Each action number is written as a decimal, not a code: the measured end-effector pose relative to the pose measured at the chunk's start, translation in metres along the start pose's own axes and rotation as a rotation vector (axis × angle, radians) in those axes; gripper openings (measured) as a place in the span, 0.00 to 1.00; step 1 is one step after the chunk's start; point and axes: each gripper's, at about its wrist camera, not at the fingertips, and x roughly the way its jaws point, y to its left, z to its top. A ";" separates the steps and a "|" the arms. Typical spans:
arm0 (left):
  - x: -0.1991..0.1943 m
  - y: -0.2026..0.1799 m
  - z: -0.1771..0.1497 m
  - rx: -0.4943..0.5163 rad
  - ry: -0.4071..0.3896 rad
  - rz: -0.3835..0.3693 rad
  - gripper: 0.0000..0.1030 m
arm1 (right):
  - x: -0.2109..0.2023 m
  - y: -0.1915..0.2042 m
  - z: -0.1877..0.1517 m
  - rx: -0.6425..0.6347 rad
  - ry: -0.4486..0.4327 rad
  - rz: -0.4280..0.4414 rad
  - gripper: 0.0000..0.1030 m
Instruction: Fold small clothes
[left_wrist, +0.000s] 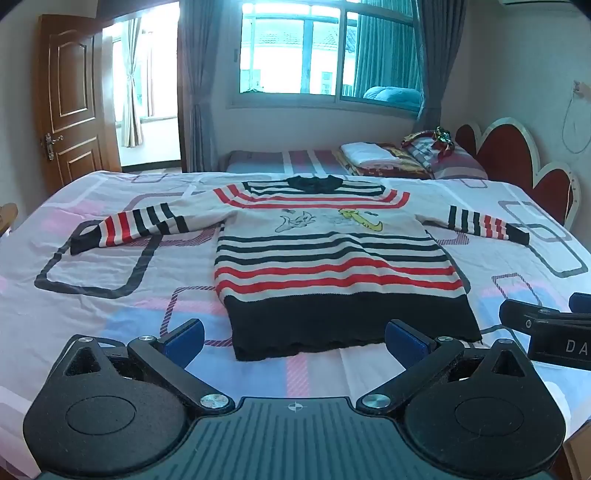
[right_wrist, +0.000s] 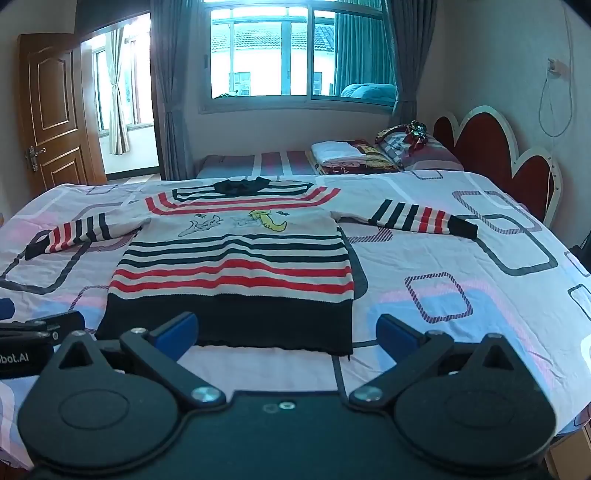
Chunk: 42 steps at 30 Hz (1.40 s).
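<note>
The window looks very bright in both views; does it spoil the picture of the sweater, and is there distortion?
Left wrist view: the window is overexposed, yet the sweater on the bed stays evenly lit and sharp. Right wrist view: the same glare, the sweater's stripes still clear. Both views: fisheye bends the bed edges and darkens the corners.

1 sweater (left_wrist: 332, 254), 2 grippers (left_wrist: 293, 341)

red-black-white striped sweater (left_wrist: 332, 254), pink-patterned bedsheet (left_wrist: 110, 295)
</note>
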 end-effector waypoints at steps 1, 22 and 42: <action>0.000 0.000 -0.001 0.000 -0.001 0.000 1.00 | 0.000 -0.001 0.000 0.001 0.001 0.001 0.99; 0.005 0.004 0.005 -0.007 0.006 0.005 1.00 | 0.003 0.001 0.002 -0.001 -0.002 0.010 0.99; 0.007 0.004 0.004 -0.003 0.008 0.007 1.00 | 0.007 0.000 0.004 -0.002 0.003 0.017 0.99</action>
